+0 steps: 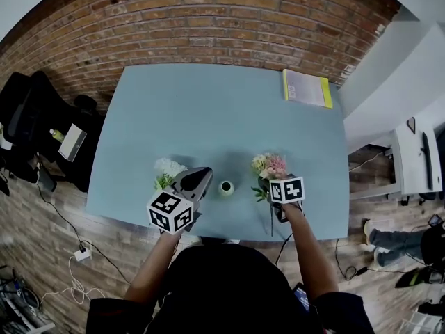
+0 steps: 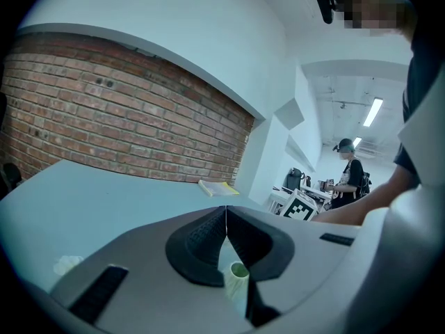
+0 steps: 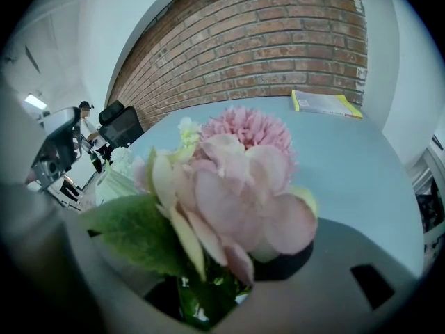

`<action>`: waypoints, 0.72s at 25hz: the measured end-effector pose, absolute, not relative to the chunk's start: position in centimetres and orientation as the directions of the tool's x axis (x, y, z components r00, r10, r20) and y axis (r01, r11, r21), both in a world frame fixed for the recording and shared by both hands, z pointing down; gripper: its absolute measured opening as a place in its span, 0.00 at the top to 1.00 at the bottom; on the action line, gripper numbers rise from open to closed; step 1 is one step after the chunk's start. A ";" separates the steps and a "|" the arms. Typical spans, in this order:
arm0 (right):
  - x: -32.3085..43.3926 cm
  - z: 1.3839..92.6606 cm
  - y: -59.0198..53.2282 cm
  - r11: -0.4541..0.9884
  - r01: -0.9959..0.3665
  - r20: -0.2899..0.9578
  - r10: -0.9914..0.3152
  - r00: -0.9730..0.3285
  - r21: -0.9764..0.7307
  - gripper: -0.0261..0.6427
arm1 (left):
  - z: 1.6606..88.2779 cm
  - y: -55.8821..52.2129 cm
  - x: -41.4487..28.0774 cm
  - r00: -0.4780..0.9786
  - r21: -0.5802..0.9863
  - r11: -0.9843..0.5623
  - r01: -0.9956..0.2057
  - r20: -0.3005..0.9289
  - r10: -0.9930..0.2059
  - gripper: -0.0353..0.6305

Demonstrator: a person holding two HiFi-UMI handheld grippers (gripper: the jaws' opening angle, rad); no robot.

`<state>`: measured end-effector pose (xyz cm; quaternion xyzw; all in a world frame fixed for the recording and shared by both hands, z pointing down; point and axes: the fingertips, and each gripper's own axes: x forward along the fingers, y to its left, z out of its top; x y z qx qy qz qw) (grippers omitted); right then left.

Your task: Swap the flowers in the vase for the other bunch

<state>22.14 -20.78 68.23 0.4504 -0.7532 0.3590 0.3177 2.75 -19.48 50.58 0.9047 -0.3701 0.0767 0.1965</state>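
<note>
A small pale-green vase (image 1: 226, 187) stands on the blue table (image 1: 208, 110) near its front edge, with no flowers in it. A bunch of pink and cream flowers (image 1: 270, 166) hangs just right of the vase, and my right gripper (image 1: 271, 188) is shut on its stems. In the right gripper view the pink flowers (image 3: 236, 186) fill the middle, their stems between the jaws of the right gripper (image 3: 208, 298). A white bunch (image 1: 168, 169) lies on the table left of the vase. My left gripper (image 1: 204, 175) hovers between the white bunch and the vase, shut and empty. The left gripper (image 2: 226, 218) points over the vase (image 2: 238, 278).
A yellow book (image 1: 306, 88) lies at the table's far right corner. A brick wall (image 1: 208, 19) runs behind the table. A black chair (image 1: 28, 117) stands to the left, a white desk (image 1: 417, 158) to the right. Someone (image 2: 345, 176) stands in the background.
</note>
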 end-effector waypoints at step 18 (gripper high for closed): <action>15.0 57.1 -23.0 0.429 -0.878 0.648 -0.611 -0.455 -0.211 0.55 | 50.1 -18.0 -1.1 0.734 0.302 -0.669 -0.679 0.279 -0.619 0.93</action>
